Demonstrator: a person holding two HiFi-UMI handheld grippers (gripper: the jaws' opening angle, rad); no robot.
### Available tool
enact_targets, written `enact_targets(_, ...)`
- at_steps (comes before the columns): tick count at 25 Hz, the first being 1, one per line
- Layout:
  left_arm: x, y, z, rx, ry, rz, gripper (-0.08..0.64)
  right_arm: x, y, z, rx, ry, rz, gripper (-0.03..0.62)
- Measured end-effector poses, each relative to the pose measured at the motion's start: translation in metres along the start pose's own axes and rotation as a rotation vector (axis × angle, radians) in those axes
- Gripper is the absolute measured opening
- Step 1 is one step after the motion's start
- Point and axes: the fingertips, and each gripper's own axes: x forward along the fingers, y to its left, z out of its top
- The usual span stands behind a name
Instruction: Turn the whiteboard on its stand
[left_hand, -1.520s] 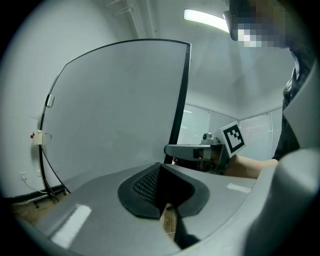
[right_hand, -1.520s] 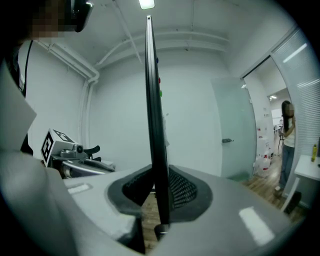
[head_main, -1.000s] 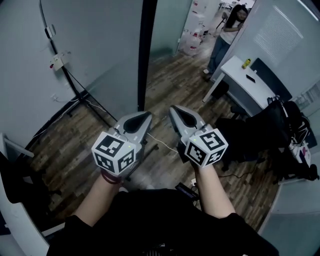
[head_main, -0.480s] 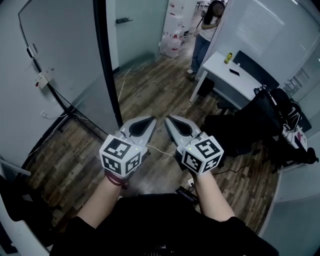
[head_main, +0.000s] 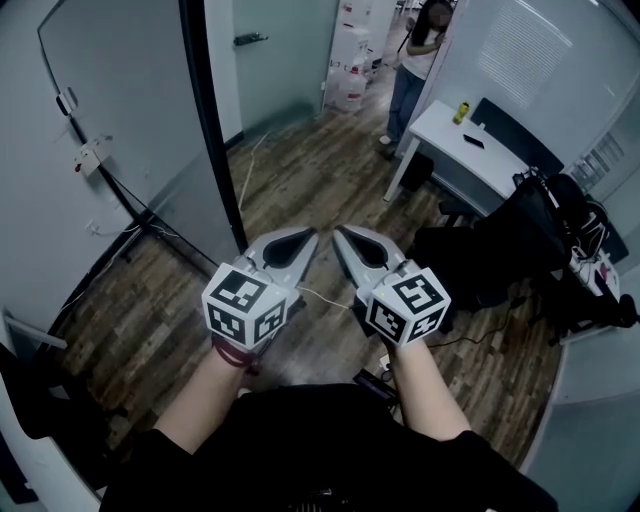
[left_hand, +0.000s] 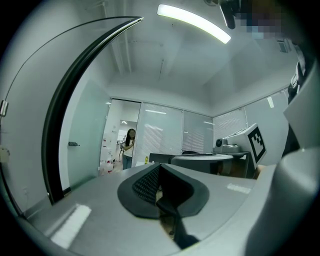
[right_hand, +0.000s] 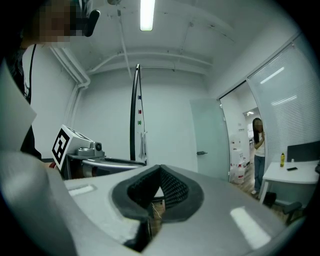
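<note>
Here, both pairs of jaws were pressed fully together with nothing between them. The left gripper (head_main: 300, 241) and right gripper (head_main: 346, 239) were held side by side, tips close, above the wooden floor (head_main: 330, 170). The whiteboard (head_main: 120, 130) stood upright on its stand (head_main: 150, 228) to the front left, apart from both grippers.

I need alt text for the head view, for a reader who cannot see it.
Two hand-held grippers, the left gripper and the right gripper, point forward side by side, jaws shut and empty, above a wooden floor. The whiteboard stands at the left, untouched; a white desk and a standing person are beyond.
</note>
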Motion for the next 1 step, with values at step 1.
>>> enact_targets(1, 0.0003, 0.0000, 0.0005, 0.001, 0.000, 0.000, -0.002, 0.0003, 0.0000, 0.0002, -0.002, 0.000, 0.000, 0.002)
